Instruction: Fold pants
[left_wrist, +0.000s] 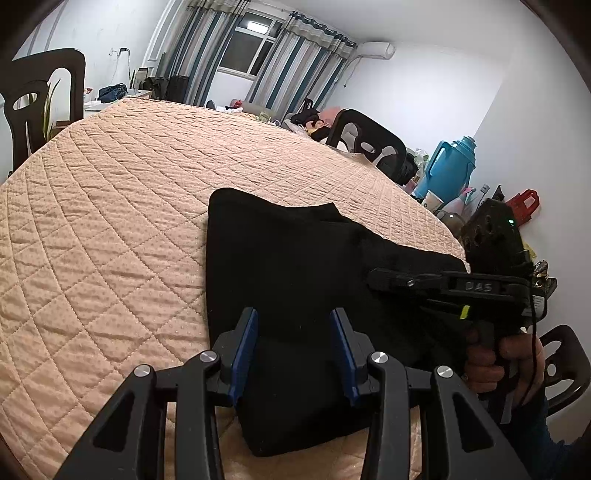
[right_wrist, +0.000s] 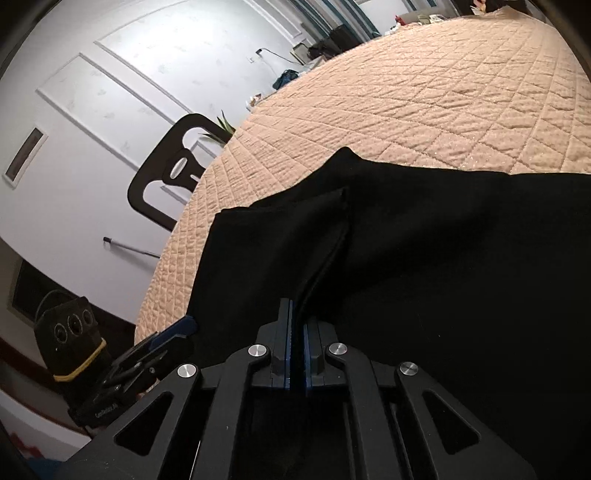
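The left gripper (left_wrist: 293, 350) hovers with jaws apart over the near end of the folded black fabric pants (left_wrist: 295, 266). To its right, the right gripper (right_wrist: 297, 345) has its jaws clamped on a fabric fold. The pants lie on the near right part of the peach quilted worktop (left_wrist: 110, 206); dark chairs (left_wrist: 365, 138) stand beyond.

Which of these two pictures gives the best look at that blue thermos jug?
The left wrist view. The blue thermos jug stands there in full among clutter beyond the quilted table's far right edge. The right wrist view does not show it at all, only black pants, quilt and a white wall.
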